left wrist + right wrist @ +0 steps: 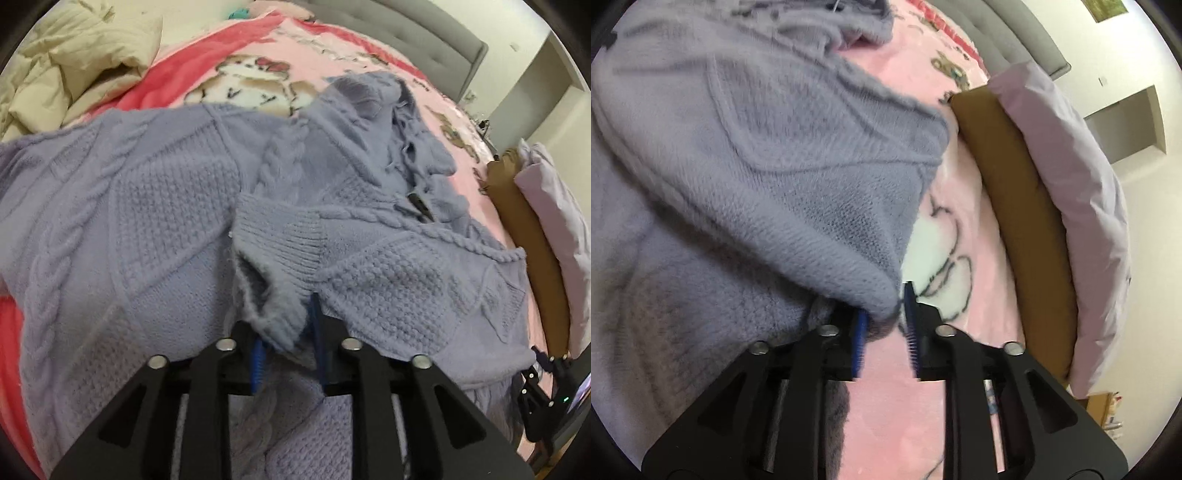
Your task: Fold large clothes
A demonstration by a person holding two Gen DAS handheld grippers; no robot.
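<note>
1. Lavender cable-knit sweater [177, 192] spread across a pink cartoon-print fleece blanket [258, 85] on the bed – fills most of both views.
2. Left gripper [286, 350]: black frame, blue ribbed pads, jaws part-open. Ribbed sleeve cuff [280, 254] folded over the sweater body, its fuzzy end lying between the pads. Right pad touching the knit; firm pinch not confirmable.
3. Dark toggle button [419, 206] visible on the sweater front, right of the cuff.
4. Right gripper [886, 325]: same build, jaws part-open. Fold of the sweater [775, 184] edge bunched between the pads, draped mostly over the left pad, small gap at the right pad. Blurred view – grip cannot be told for sure.
5. Sweater hem lifted off the blanket [960, 240] at the right gripper, pink showing under and beside it.
6. Mustard-brown cushion [1015, 206] and pale lilac pillow [1071, 177] along the bed's right edge, just beside the sweater, apart from it.
7. Cream crumpled duvet [62, 70] at far left corner; grey upholstered headboard [424, 33] behind.
</note>
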